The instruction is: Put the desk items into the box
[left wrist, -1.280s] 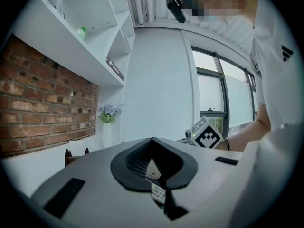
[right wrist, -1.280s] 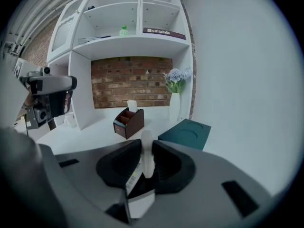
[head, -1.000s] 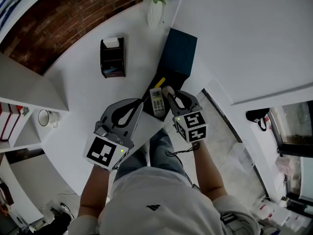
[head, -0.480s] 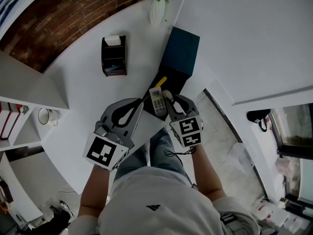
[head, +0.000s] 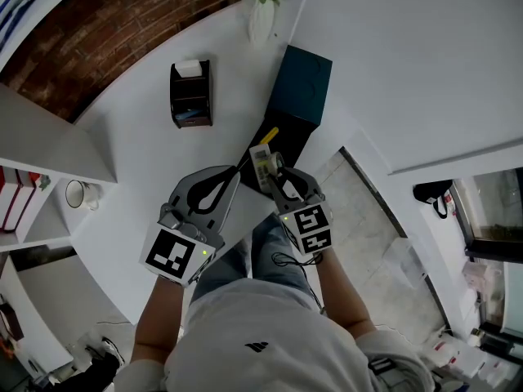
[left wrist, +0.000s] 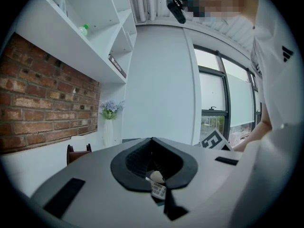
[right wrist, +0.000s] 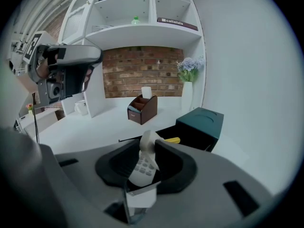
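A white remote with grey buttons (head: 262,163) stands tilted between the jaws of my right gripper (head: 272,168), over the near end of the open black box (head: 288,141). In the right gripper view the remote (right wrist: 142,161) sits upright between the pads, which touch it while the jaws are opening a little. A yellow item (head: 268,136) lies in the box. My left gripper (head: 237,170) hovers just left of the box, tips together, holding nothing.
The dark teal lid block (head: 304,84) stands behind the black box. A brown desk organiser (head: 189,95) sits further left, a white vase with flowers (head: 263,11) at the back, and a mug (head: 75,196) on the side shelf. The desk's edge runs just right of the box.
My right gripper has moved left onto the remote and taken hold of it; the remote has gone from lying flat to tilted up. The left gripper has stayed put.
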`<state>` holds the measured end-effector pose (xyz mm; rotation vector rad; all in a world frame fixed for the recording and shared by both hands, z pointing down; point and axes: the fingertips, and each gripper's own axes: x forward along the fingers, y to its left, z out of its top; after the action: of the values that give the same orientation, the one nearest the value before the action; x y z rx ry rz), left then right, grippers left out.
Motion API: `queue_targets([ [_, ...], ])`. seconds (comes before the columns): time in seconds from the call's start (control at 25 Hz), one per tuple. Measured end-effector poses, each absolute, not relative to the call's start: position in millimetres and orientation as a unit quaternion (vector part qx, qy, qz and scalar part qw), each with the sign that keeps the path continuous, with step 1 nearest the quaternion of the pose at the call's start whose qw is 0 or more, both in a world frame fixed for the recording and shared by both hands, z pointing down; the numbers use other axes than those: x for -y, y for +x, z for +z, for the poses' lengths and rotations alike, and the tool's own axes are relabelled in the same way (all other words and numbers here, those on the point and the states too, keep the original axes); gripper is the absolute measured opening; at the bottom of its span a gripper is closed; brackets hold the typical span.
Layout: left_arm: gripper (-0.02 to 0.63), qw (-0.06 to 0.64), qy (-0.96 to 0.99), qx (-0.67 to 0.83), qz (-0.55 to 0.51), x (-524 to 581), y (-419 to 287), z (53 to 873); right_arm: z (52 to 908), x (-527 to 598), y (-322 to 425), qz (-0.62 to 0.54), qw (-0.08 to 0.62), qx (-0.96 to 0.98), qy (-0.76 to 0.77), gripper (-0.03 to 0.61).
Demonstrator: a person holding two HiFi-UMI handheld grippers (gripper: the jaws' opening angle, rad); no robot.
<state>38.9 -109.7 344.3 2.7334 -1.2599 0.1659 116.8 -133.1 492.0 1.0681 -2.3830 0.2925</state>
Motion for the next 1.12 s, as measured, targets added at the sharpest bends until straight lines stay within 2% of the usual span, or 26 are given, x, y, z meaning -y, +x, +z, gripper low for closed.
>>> queue_targets([
  [0.2, 0.012, 0.057, 0.904, 0.420, 0.055, 108, 38, 344, 509, 123, 107, 0.132, 0.267, 0.878, 0.376, 0.112],
  [0.52, 0.012, 0.060, 0.901, 0.425, 0.056, 104, 32, 342, 513, 123, 112, 0.178, 0.240, 0.874, 0.384, 0.109],
  [0.64, 0.012, 0.058, 0.902, 0.425, 0.054, 104, 32, 341, 503, 125, 113, 0.178, 0.220, 0.876, 0.391, 0.051],
  [0.8, 0.012, 0.050, 0.904, 0.421, 0.050, 105, 35, 338, 484, 128, 113, 0.178, 0.188, 0.884, 0.390, 0.011],
  [1.12, 0.012, 0.041, 0.913, 0.404, 0.044, 108, 49, 332, 429, 131, 115, 0.173, 0.106, 0.899, 0.389, 0.008],
])
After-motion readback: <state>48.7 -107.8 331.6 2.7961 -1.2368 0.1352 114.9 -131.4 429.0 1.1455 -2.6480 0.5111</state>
